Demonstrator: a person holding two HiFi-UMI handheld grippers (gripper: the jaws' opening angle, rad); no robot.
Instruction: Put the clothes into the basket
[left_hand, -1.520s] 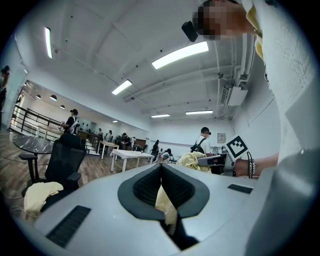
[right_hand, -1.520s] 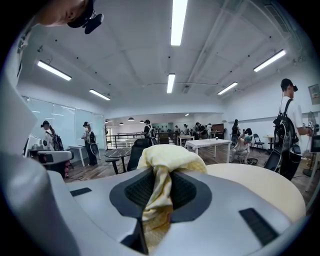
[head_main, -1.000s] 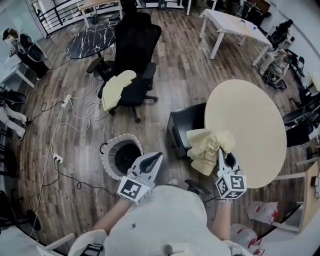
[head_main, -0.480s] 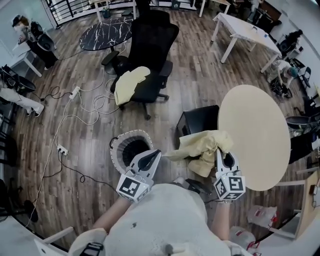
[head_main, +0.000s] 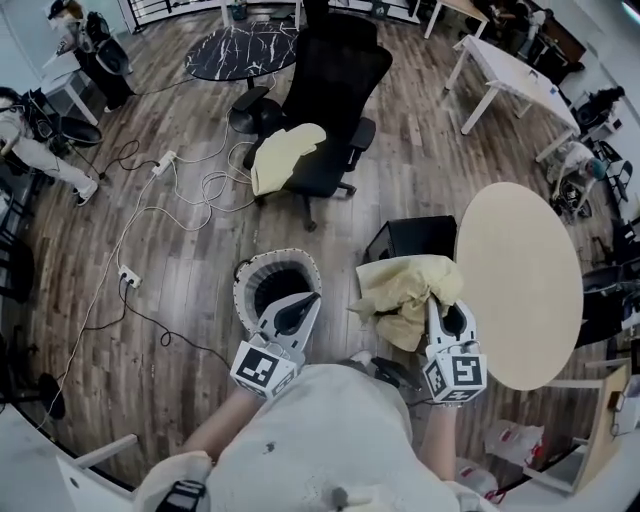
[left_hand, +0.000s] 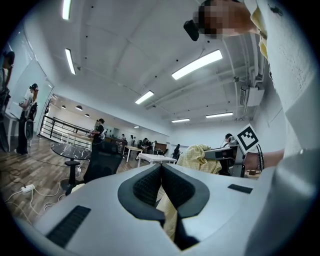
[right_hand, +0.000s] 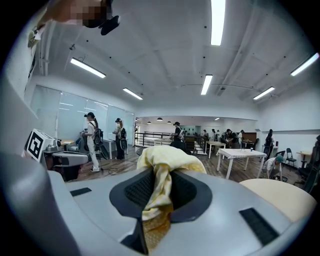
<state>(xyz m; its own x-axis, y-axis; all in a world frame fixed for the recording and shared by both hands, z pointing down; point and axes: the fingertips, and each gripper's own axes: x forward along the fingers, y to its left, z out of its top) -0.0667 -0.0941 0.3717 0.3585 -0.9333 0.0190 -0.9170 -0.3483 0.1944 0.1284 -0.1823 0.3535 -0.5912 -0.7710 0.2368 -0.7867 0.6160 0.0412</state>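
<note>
- My right gripper has its jaws clamped on a pale yellow garment. In the right gripper view the cloth runs down between the black ribbed pads and bunches up in a mound over the tips.
- In the head view the garment spills from the fingertips toward 10 o'clock, hanging clear of the floor, just beside the round beige table.
- The white woven basket stands on the wood floor at 9 o'clock from the held garment, apart from it.
- My left gripper has its jaws together, pads meeting at the tips. It hovers over the basket's 4 o'clock rim.
- A second yellow garment lies draped on the black office chair, at 12 o'clock from the basket.
</note>
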